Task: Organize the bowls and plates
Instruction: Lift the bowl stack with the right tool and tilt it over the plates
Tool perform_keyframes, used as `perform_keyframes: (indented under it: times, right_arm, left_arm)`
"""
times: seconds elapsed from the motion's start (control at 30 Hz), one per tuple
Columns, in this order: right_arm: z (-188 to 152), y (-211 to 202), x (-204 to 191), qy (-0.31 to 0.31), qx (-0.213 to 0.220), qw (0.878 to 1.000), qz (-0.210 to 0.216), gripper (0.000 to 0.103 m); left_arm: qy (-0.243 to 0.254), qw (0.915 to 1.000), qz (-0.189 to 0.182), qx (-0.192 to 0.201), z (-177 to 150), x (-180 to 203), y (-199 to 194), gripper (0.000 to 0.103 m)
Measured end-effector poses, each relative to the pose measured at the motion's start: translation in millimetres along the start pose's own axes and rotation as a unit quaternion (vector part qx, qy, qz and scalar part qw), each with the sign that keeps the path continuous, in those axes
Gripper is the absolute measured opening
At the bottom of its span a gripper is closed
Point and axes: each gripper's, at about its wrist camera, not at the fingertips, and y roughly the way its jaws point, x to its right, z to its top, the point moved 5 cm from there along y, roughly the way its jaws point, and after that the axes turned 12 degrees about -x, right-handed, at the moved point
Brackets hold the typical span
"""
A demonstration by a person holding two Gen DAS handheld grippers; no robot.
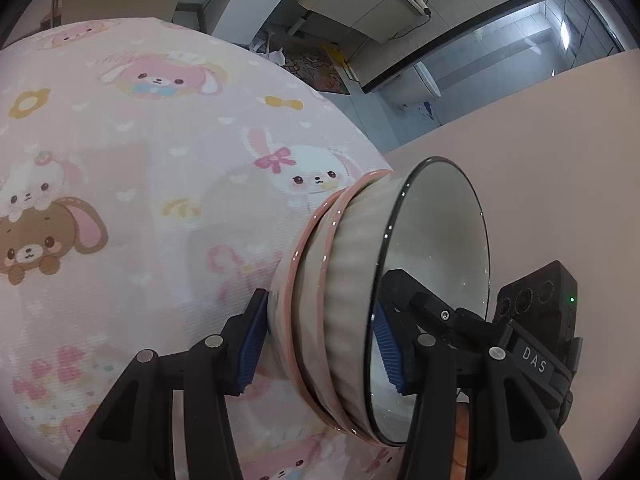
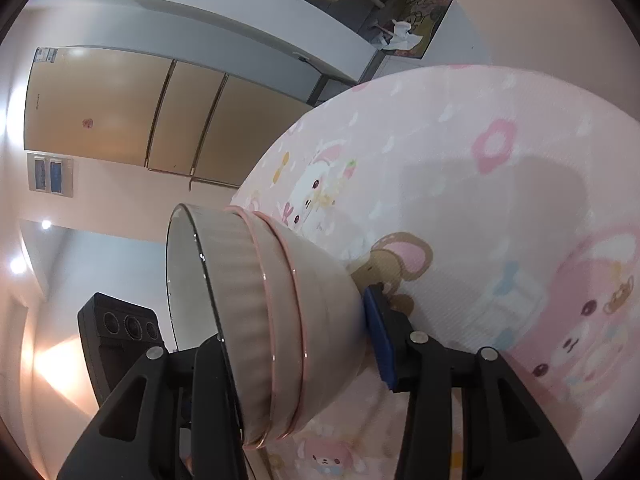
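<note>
A stack of three nested bowls is held between both grippers above a pink cartoon tablecloth. The top bowl is ribbed white with a dark rim; the two under it have pink rims. My left gripper is shut on one side of the stack, one blue pad outside and one inside. My right gripper is shut on the opposite side of the same stack, with a blue pad under the base. The right gripper's body shows in the left wrist view.
The tablecloth-covered table fills most of both views. Beyond its edge lie a grey floor with a patterned mat, cabinets and wooden closet doors.
</note>
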Motion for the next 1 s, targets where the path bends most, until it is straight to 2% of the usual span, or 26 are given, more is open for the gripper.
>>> perform_keyframes:
  times: [0.13, 0.3, 0.5, 0.7, 1.0]
  right_arm:
    - [-4, 0, -3, -0.002, 0.002, 1.0, -0.005, 0.042]
    - [-9, -3, -7, -0.009, -0.002, 1.0, -0.021, 0.042]
    - [-14, -13, -20, -0.019, 0.005, 1.0, -0.017, 0.042]
    - [-22, -26, -44, -0.04, 0.011, 0.999, -0.02, 0.042]
    - [-49, -28, -86, -0.072, 0.007, 0.997, -0.022, 0.042]
  left_arm:
    - [0.013, 0.9995, 0.026, 0.012, -5, 6, -4, 0.053]
    - [0.005, 0.9998, 0.018, 0.007, -9, 4, -9, 0.052]
    - [0.014, 0.9995, 0.018, 0.024, -8, 9, -21, 0.052]
    - [0.016, 0.9991, 0.01, 0.039, -16, 12, -49, 0.052]
    - [0.016, 0.9967, 0.023, 0.077, -46, 11, -98, 0.051]
